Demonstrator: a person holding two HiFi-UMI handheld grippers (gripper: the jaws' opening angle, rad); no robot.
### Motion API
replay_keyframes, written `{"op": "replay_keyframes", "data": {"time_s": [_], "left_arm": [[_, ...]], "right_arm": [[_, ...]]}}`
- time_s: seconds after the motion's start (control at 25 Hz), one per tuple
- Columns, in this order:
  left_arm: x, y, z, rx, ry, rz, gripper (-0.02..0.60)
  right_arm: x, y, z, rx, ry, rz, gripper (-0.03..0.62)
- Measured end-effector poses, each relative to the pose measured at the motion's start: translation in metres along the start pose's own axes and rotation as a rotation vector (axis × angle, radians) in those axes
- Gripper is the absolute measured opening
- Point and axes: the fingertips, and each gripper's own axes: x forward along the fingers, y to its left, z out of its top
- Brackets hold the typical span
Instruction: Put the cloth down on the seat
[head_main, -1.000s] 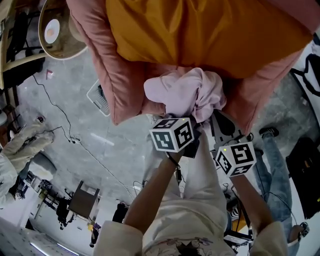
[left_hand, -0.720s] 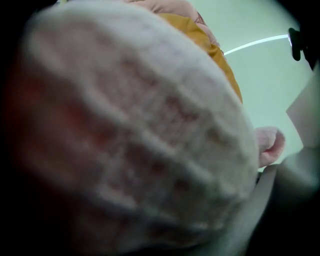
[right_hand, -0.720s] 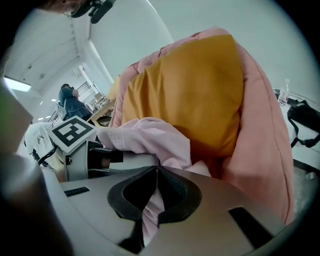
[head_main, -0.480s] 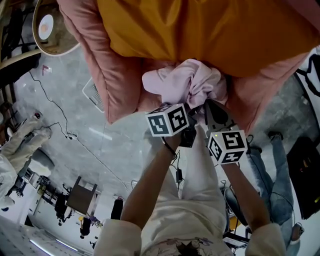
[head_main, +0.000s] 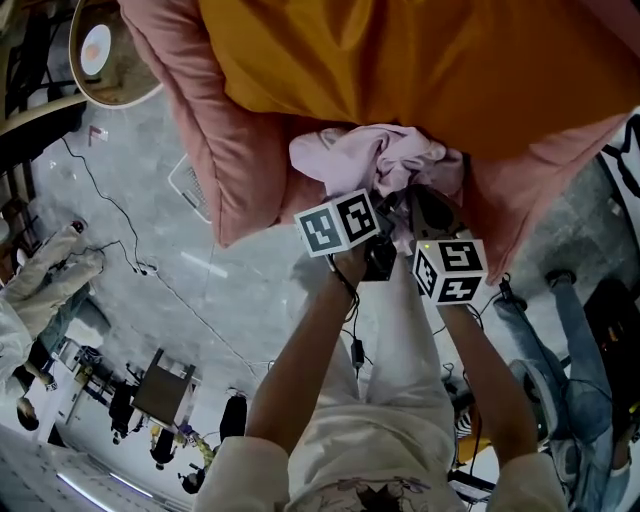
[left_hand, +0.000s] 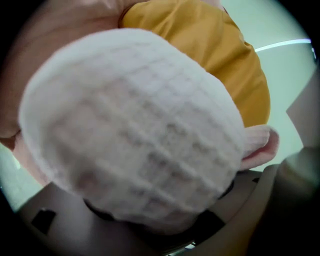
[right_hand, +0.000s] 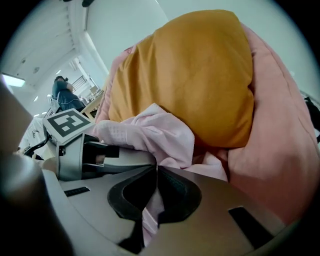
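A crumpled pale pink cloth (head_main: 365, 158) lies bunched against the pink seat (head_main: 225, 150), just below an orange cushion (head_main: 400, 60). My left gripper (head_main: 380, 205) points into it. In the left gripper view the cloth (left_hand: 130, 125) is a thick wad that fills the space between the jaws and hides the pads. These jaws have just been opening wider, with the wad still between them. My right gripper (right_hand: 156, 169) is shut on a thin fold of the cloth (right_hand: 150, 132), which runs down between its dark pads. In the head view it (head_main: 420, 198) sits just right of the left one.
A round wicker table (head_main: 105, 50) stands at the upper left. A white wire basket (head_main: 190, 185) lies beside the seat, and cables (head_main: 130, 262) run over the grey floor. Another person's legs in jeans (head_main: 560, 340) and a black bag (head_main: 612, 320) are at the right.
Both grippers have sunk toward the seat with the cloth. The cloth now spreads flatter against the seat, under the edge of the orange cushion.
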Motion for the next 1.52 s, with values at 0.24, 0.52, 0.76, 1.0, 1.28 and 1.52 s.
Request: {"op": "replay_keyframes", "data": {"time_s": [0.24, 0.52, 0.76, 1.0, 1.28, 1.52], "left_arm": [[-0.019, 0.012, -0.001, -0.191, -0.046, -0.070, 0.445], [-0.044, 0.018, 0.000, -0.129, -0.045, -0.061, 0.443], [-0.059, 0.018, 0.003, -0.105, -0.035, -0.076, 0.443], [-0.072, 0.013, 0.007, -0.122, -0.017, -0.105, 0.354], [-0.103, 0.010, 0.004, -0.077, 0.035, -0.113, 0.055], [-0.120, 0.011, 0.003, -0.028, 0.049, -0.095, 0.005]], "right_arm": [[0.012, -0.009, -0.007, 0.039, 0.005, -0.041, 0.025], [0.007, 0.000, -0.008, 0.001, 0.021, -0.048, 0.025], [0.000, 0.023, -0.015, -0.013, 0.027, -0.048, 0.025], [-0.010, 0.038, -0.010, -0.013, 0.005, -0.049, 0.025], [-0.029, 0.056, 0.001, -0.017, -0.020, -0.059, 0.025], [-0.042, 0.062, 0.001, -0.016, -0.031, -0.070, 0.025]]}}
